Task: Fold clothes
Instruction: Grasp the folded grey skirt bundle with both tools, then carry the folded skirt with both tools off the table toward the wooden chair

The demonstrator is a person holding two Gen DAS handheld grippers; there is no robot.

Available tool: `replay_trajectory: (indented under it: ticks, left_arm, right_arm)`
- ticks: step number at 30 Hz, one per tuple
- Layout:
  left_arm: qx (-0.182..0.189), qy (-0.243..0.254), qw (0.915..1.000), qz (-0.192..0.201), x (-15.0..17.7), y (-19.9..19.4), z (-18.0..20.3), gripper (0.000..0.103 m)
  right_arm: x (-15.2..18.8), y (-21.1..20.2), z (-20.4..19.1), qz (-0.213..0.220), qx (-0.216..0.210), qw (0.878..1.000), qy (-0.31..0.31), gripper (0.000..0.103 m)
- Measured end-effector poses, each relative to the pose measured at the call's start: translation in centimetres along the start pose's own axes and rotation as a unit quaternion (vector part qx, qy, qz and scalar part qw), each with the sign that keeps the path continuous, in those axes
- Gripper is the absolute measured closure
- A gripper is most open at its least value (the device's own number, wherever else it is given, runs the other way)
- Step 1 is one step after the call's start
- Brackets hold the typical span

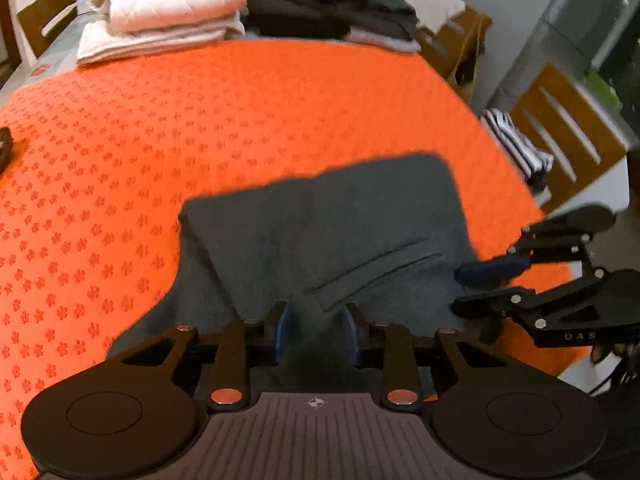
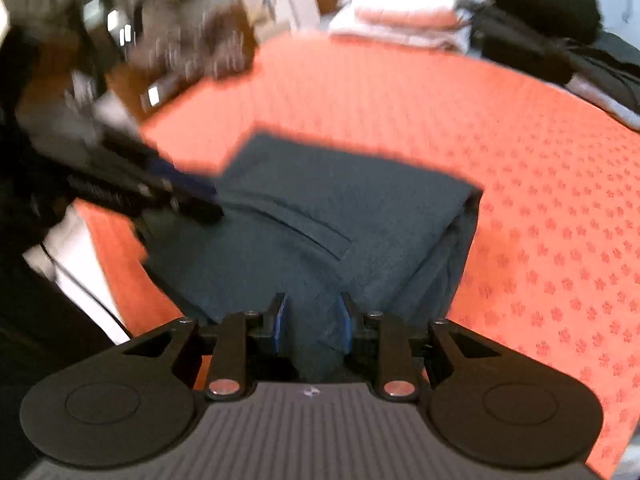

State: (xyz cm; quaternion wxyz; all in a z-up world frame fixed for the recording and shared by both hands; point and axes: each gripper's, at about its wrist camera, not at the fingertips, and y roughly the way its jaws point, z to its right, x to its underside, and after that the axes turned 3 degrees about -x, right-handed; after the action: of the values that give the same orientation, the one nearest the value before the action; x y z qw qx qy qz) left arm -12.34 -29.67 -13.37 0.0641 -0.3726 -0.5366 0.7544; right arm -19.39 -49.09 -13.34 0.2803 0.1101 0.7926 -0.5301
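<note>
A dark grey garment (image 1: 328, 232) with a slit pocket lies partly folded on the orange flower-patterned cloth (image 1: 180, 140) that covers the table. My left gripper (image 1: 316, 332) is at the garment's near edge, its blue pads pinching a bunch of grey fabric. My right gripper (image 1: 466, 286) grips the garment's right edge. In the right wrist view the same garment (image 2: 340, 216) fills the middle, and the right gripper (image 2: 312, 328) holds gathered fabric between its pads. The left gripper (image 2: 208, 204) shows blurred at the garment's left edge.
Folded white towels (image 1: 160, 12) and a pile of dark clothes (image 1: 320, 4) sit at the table's far end. A striped folded item (image 1: 516, 144) rests at the right edge, beside a wooden chair (image 1: 560, 128). A cardboard box (image 1: 452, 32) stands behind.
</note>
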Motion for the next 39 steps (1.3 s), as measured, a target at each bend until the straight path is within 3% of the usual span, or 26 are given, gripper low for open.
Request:
replay_trajectory:
  ticks: [3,7,10,15,17,18,21,24,32,34,36,38,39]
  left_arm:
    - [-0.002,0.003,0.9999,0.015,0.8,0.3,-0.1,0.07]
    - [0.028,-0.008,0.9988,0.039,0.9,-1.5,-1.3,0.069]
    - [0.03,-0.036,0.9971,0.061,1.1,-3.6,-3.9,0.058]
    - [-0.04,-0.078,0.9946,0.056,2.4,-5.0,-8.7,0.058]
    - [-0.044,-0.098,0.9935,0.04,3.0,-4.6,-10.3,0.058]
    - [-0.042,-0.108,0.9927,0.032,3.3,-4.4,-11.1,0.057]
    - [-0.011,-0.154,0.9879,0.02,3.7,-3.8,-13.0,0.054]
    - [0.028,-0.205,0.9782,0.015,3.6,-2.9,-14.0,0.054]
    - [0.055,-0.204,0.9774,-0.013,3.1,-0.6,-12.8,0.054]
    - [0.054,-0.202,0.9777,-0.016,3.1,-0.1,-12.6,0.053]
    - [0.061,-0.216,0.9745,-0.013,3.2,-0.1,-12.8,0.054]
    - [0.081,-0.228,0.9703,-0.012,3.3,-0.1,-13.0,0.063]
    - [0.09,-0.228,0.9695,-0.011,3.3,-0.2,-13.0,0.064]
  right_arm:
    - [-0.3,0.2,0.0,-0.004,0.007,1.0,0.006,0.073]
    - [-0.7,-0.9,-0.1,-0.004,0.011,1.0,0.028,0.072]
    - [-1.1,-1.9,0.4,0.007,0.018,0.997,0.073,0.069]
    - [-1.0,-2.9,1.8,0.026,0.046,0.986,0.161,0.044]
    - [-0.6,-2.9,2.7,0.033,0.048,0.979,0.197,0.041]
    - [-0.4,-2.8,3.1,0.034,0.048,0.976,0.21,0.034]
    - [0.1,-2.5,4.4,0.037,0.047,0.967,0.246,0.022]
    - [0.7,-2.3,5.8,0.045,0.034,0.957,0.283,0.019]
    - [2.1,-0.7,8.6,0.044,-0.028,0.935,0.35,0.015]
    - [2.1,-0.4,8.5,0.045,-0.035,0.934,0.353,0.013]
    - [1.8,-0.3,8.4,0.04,-0.051,0.932,0.357,0.021]
    - [1.4,-0.3,8.0,0.038,-0.056,0.933,0.353,0.021]
    - [1.3,-0.3,7.8,0.035,-0.052,0.937,0.345,0.021]
